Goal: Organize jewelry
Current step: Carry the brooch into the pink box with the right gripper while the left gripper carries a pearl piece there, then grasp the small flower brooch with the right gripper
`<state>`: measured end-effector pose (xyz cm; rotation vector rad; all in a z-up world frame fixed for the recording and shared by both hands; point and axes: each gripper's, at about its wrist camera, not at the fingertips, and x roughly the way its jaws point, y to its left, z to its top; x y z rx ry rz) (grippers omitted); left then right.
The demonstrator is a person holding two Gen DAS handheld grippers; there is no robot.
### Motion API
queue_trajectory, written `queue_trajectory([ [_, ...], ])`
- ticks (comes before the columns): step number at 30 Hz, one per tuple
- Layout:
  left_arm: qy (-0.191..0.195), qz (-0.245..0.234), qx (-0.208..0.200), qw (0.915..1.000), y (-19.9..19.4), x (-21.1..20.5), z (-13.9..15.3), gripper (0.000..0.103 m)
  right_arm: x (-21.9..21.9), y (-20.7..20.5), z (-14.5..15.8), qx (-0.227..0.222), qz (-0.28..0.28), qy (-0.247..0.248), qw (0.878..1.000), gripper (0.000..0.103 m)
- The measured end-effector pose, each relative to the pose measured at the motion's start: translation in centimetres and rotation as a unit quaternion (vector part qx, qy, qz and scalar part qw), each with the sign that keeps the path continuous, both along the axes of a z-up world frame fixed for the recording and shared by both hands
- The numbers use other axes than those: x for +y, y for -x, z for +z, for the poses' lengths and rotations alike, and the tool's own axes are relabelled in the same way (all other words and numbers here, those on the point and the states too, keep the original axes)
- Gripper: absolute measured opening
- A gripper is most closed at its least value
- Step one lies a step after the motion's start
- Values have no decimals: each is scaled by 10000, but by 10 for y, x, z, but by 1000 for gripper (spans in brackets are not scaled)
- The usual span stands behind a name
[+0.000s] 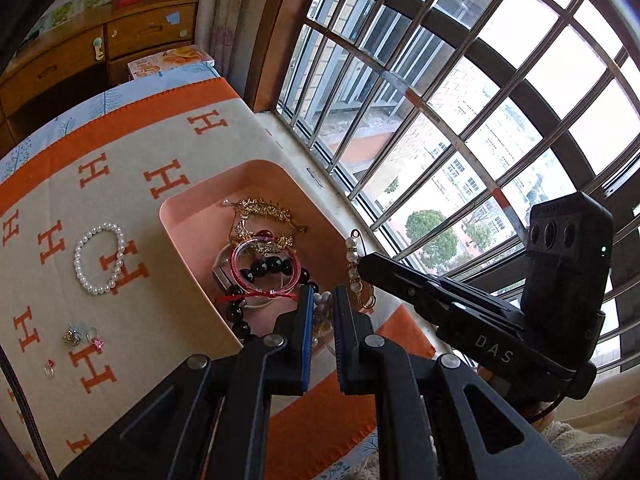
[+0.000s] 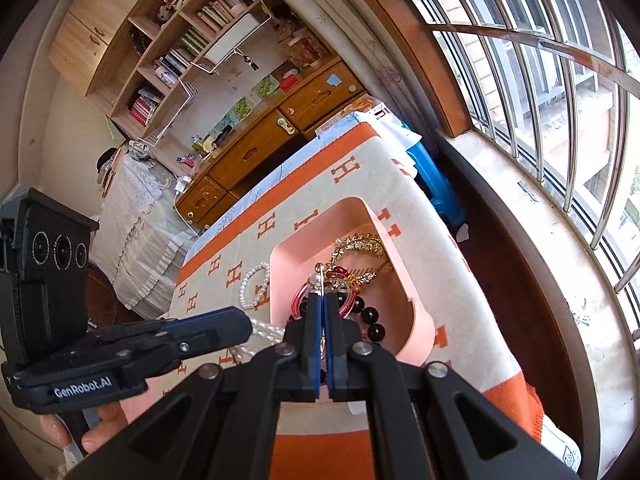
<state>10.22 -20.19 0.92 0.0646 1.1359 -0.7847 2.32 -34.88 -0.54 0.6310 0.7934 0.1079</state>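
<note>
My left tongs (image 1: 323, 300) were clamped on a strand of pale beads (image 1: 325, 308), which ran between the blue pads at the near rim of the pink tray (image 1: 192, 248). My right tongs (image 2: 323, 300) were pressed together on a gold pin strung with pearly beads (image 2: 319, 276), its tip standing just above the pads and over the tray interior. The tray rested on the worktop, covered by a cream cloth (image 1: 132, 184) with orange H motifs and an orange border, beside the barred window (image 1: 460, 80). Inside the tray lay a gold leaf-shaped hair ornament (image 1: 264, 210), a pink bangle (image 1: 267, 266) and a string of dark round beads (image 1: 240, 312), heaped together. On the cloth, left of the tray and apart from it, lay a white pearl bracelet (image 1: 99, 258); nearer to me sat several small rings (image 1: 82, 338), well apart from the tray.
</note>
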Motion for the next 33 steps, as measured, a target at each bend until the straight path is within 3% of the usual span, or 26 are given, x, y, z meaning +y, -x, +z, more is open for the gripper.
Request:
queue_trajectory([
  [5, -202, 44, -98, 9997, 1, 1, -8, 14, 2, -2, -4, 103, -26, 150, 9998, 2],
  [8, -231, 116, -321, 9991, 4, 5, -2, 39, 4, -3, -6, 166, -136, 350, 9992, 2],
  [10, -195, 188, -492, 9984, 8, 9, 4, 65, 6, -4, -7, 242, -148, 427, 9987, 2],
  [12, -142, 301, -673, 9972, 10, 16, 10, 70, 6, -5, -10, 307, -136, 366, 9988, 2],
  [19, -126, 839, -898, 9923, 14, 49, 14, 77, 19, -6, -13, 347, -15, 418, 9985, 2],
  [25, -238, 1270, -776, 9886, 20, 85, -3, 77, 37, -6, -14, 390, 197, 558, 9975, 2],
  [33, -450, 2011, -927, 9741, 26, 154, -3, 77, 68, -8, -11, 443, 503, 748, 9949, 2],
])
